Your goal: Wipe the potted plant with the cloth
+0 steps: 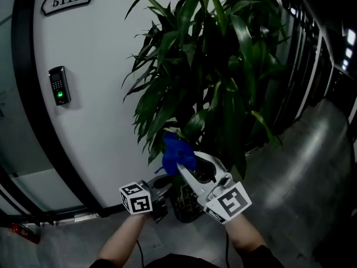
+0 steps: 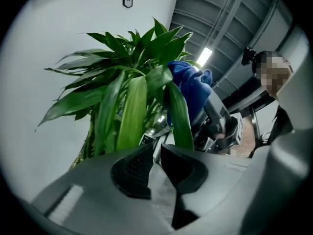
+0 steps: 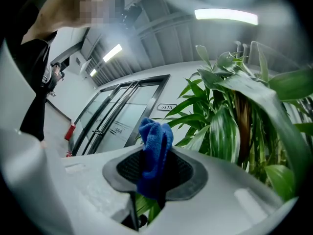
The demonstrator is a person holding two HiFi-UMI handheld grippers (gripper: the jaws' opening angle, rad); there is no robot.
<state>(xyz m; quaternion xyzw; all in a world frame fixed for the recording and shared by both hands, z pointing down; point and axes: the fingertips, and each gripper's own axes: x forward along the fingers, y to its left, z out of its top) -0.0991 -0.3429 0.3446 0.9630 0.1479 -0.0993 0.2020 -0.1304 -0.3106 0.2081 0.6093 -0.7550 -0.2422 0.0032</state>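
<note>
A tall potted plant [image 1: 206,66] with long green leaves stands against the white wall, its dark pot [image 1: 187,205] low behind my grippers. My right gripper [image 1: 181,165] is shut on a bunched blue cloth [image 1: 177,151], which is raised against the lower leaves. In the right gripper view the cloth [image 3: 155,141] sticks up between that gripper's [image 3: 155,155] pads, with the plant [image 3: 234,126] to the right. My left gripper [image 1: 162,187] sits just left of the right one, below the leaves. Its jaws [image 2: 156,151] are shut to a narrow slit with nothing between them. Leaves [image 2: 132,114] hang right above it, beside the cloth [image 2: 188,84].
A white curved wall carries a number plate [image 1: 67,0] and a keypad lock [image 1: 58,85]. A small red object [image 1: 25,233] lies on the floor at the lower left. Dark glass panels [image 1: 312,54] stand right of the plant, above grey floor [image 1: 312,166].
</note>
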